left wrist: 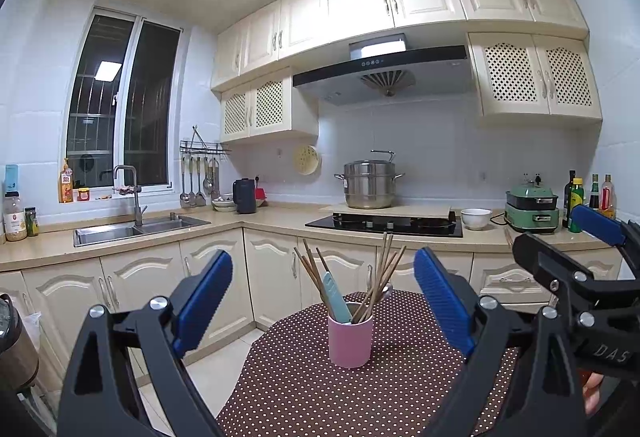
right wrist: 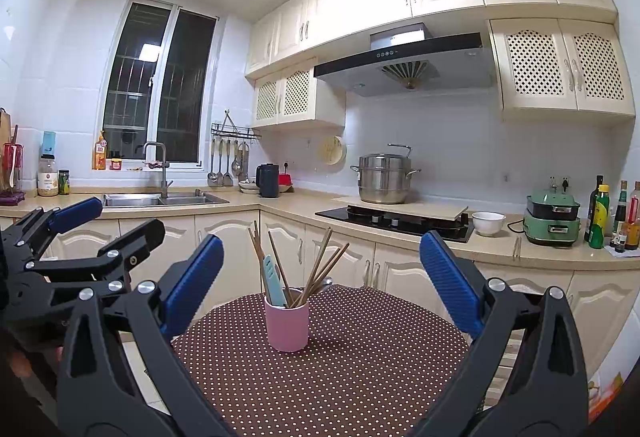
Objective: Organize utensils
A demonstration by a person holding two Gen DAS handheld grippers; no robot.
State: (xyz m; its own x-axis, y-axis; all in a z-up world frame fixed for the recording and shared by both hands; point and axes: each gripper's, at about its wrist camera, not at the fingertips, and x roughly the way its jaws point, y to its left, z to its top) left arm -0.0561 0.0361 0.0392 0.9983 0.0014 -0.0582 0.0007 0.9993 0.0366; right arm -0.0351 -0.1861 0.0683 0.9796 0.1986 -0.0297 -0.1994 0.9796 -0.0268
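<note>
Left wrist view: left gripper (left wrist: 323,296) spread wide, empty, above a dotted table (left wrist: 304,393); pink cup (left wrist: 350,339) upright mid-table, holding chopsticks (left wrist: 384,273) and a teal spatula (left wrist: 336,297).

Right wrist view: right gripper (right wrist: 322,279) likewise spread, empty, facing the same cup, well apart from it.

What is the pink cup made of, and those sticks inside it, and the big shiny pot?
The pink cup looks like matte ceramic or plastic: smooth, no shine. The sticks, likely chopsticks, look like wood or bamboo: plain brown. The big pot looks like polished steel, with mirror-like silver reflections.
</note>
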